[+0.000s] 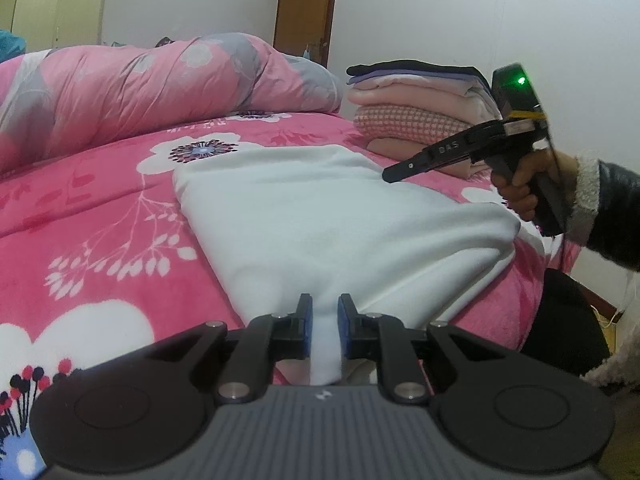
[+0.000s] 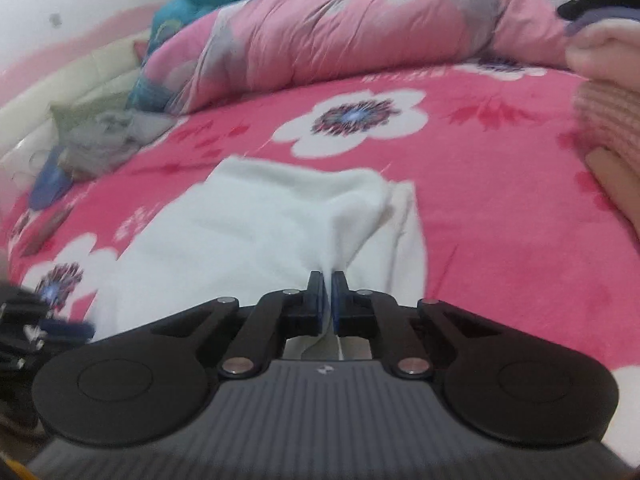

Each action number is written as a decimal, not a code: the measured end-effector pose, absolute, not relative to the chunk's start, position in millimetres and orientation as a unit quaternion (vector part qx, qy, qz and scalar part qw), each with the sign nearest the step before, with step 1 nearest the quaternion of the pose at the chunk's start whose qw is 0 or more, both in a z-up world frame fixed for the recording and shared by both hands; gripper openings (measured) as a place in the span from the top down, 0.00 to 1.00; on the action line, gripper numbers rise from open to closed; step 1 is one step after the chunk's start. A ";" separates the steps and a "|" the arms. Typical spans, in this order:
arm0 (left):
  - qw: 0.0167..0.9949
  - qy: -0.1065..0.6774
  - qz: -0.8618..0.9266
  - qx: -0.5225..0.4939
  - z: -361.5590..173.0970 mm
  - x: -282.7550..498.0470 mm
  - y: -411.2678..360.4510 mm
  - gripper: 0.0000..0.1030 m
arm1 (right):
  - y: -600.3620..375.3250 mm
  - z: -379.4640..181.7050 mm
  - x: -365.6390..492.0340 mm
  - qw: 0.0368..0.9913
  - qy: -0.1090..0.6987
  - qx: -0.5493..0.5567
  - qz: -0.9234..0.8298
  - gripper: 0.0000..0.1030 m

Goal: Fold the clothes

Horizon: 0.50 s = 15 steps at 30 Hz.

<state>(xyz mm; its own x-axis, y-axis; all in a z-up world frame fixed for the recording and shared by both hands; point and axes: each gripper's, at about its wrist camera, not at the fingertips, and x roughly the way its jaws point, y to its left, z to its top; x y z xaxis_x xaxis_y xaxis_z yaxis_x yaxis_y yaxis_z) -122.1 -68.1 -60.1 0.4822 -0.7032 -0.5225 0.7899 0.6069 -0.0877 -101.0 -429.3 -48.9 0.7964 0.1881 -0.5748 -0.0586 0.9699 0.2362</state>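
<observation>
A white garment (image 1: 320, 208) lies flat on the pink flowered bed cover (image 1: 100, 208). My left gripper (image 1: 325, 312) is at its near edge and shut on a fold of the white cloth, which stands up between the blue pads. In the right wrist view the same white garment (image 2: 240, 220) rises in a ridge to my right gripper (image 2: 328, 280), whose jaws are shut on it. In the left wrist view the right gripper (image 1: 390, 175) touches the garment's far right side, held by a hand (image 1: 520, 188) in a dark sleeve.
A stack of folded clothes (image 1: 420, 112) stands at the right on the bed, close behind the right gripper. A rolled pink and grey quilt (image 1: 140, 88) lies along the back. Loose grey and blue clothes (image 2: 100, 140) sit at the bed's far left.
</observation>
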 end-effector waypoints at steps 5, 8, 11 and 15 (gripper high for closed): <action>0.856 0.262 -0.437 0.087 -59.7 -122.0 -68.7 0.85 | -481.2 -62.7 -111.6 0.934 0.284 0.216 -0.012 1.00; 0.855 0.264 -0.438 0.085 -59.3 -120.9 -68.4 0.85 | -479.1 -50.2 -104.1 0.935 0.260 0.237 0.034 0.96; 0.854 0.265 -0.439 0.086 -58.4 -121.0 -68.4 0.85 | -455.5 -38.5 -80.1 0.949 0.261 0.166 0.066 0.49; 0.852 0.264 -0.442 0.091 -58.2 -121.4 -68.5 0.85 | -430.2 -38.0 -36.6 0.953 0.277 0.080 0.091 0.44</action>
